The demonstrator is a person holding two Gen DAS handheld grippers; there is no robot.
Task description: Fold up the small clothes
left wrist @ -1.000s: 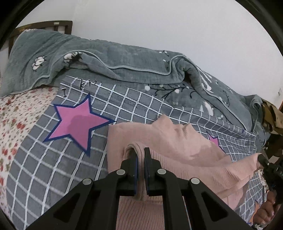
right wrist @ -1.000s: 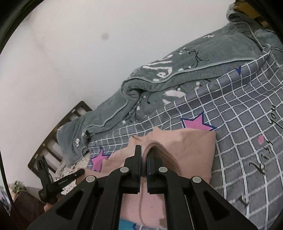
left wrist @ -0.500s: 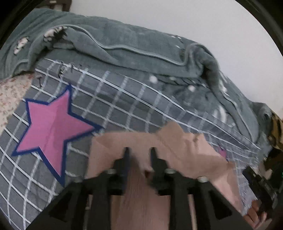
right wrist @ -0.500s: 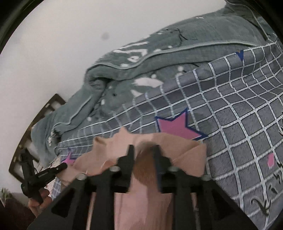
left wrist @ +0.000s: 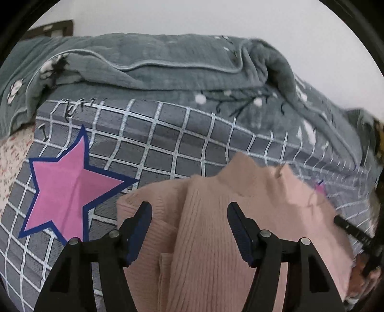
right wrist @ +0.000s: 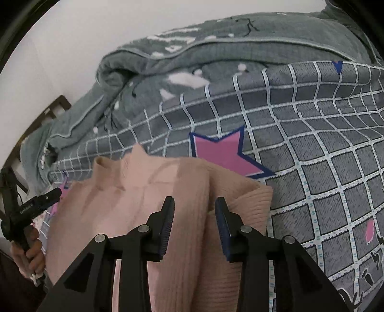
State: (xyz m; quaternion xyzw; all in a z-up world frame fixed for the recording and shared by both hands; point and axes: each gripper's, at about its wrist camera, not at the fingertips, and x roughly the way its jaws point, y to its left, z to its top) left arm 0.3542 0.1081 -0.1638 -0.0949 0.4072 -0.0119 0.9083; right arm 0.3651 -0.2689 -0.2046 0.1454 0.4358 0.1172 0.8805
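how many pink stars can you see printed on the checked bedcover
2 full ones. One big pink star lies left of the pink sweater; another pink star lies off its far right corner. A pink sliver shows at the sweater's edge; the sweater may hide more.

Pink sweater (right wrist: 148,216) on checked blanket (right wrist: 312,144), between parted jaws.

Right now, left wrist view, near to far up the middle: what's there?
left gripper, jaws opening over the pink sweater → grey checked sheet → grey blanket → white wall.
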